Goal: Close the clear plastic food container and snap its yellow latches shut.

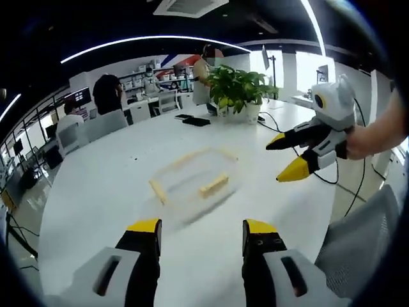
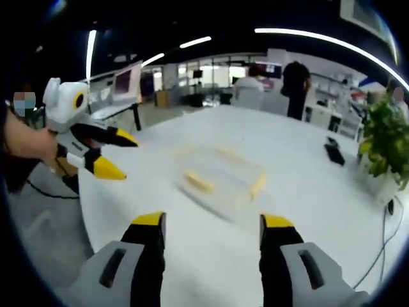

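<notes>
Left gripper view: the container (image 1: 192, 182) rests on the white counter (image 1: 96, 192), ahead of the left hand-held gripper (image 1: 200, 233), jaws apart and empty. The right hand-held gripper (image 1: 289, 157) hovers beside it, jaws apart, holding nothing. Motion blur hides whether the lid is seated; the yellow latches (image 1: 213, 185) appear unsnapped, so nearly all work remains.

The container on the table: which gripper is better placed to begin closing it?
Neither clearly. The left gripper and right gripper are both open, apart from the container, which lies centred ahead of each.
</notes>
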Tool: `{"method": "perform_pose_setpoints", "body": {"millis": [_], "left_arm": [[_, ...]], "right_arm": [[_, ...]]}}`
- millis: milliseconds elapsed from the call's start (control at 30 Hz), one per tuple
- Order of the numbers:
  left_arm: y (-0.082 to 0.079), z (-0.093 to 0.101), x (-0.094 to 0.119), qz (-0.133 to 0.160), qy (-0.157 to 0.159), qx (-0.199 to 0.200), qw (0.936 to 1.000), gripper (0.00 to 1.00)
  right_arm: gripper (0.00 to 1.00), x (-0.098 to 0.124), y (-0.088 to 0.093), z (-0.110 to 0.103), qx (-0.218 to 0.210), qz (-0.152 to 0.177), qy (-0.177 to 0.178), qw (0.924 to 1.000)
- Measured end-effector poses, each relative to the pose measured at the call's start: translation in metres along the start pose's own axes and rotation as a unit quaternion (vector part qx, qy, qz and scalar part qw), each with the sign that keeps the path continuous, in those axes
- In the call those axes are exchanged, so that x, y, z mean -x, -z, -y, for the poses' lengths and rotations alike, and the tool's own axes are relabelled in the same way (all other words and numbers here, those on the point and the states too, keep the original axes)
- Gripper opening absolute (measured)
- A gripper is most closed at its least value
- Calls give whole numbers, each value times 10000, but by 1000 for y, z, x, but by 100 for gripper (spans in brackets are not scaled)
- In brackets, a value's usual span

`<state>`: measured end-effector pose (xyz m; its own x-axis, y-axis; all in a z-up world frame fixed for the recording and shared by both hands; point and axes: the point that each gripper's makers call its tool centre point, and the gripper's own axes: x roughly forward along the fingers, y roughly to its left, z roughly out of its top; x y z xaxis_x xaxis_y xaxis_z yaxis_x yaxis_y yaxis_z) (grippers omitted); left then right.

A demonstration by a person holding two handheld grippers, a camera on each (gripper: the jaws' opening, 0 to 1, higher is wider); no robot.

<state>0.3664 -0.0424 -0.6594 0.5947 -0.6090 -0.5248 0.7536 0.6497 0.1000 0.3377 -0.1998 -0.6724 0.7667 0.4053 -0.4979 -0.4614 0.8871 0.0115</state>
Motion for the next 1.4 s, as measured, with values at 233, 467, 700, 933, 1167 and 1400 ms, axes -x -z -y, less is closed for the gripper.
{"method": "perform_pose_setpoints", "body": {"millis": [233,467,700,933,1167,1400], "left_arm": [[19,2,30,-155,-86,114,9998,46],[26,5,54,-216,-101,145,9996,47],[19,8,65,-126,-136,172,9997,48],[15,8,68,-90,-126,166,9997,48],[19,8,70,-91,-112,182,9997,48],[23,8,70,-155,-119,224,9996,48]], "right_arm": [[60,25,18,-5,-47,-157,108,9998],[62,48,25,-23,-54,-207,168,9996],[64,62,18,-33,-8,-111,246,9996],[66,65,10,-28,-57,-3,368,9993],[67,67,11,-28,-97,-23,416,9991],[67,65,15,-30,-131,-48,388,9991]]}}
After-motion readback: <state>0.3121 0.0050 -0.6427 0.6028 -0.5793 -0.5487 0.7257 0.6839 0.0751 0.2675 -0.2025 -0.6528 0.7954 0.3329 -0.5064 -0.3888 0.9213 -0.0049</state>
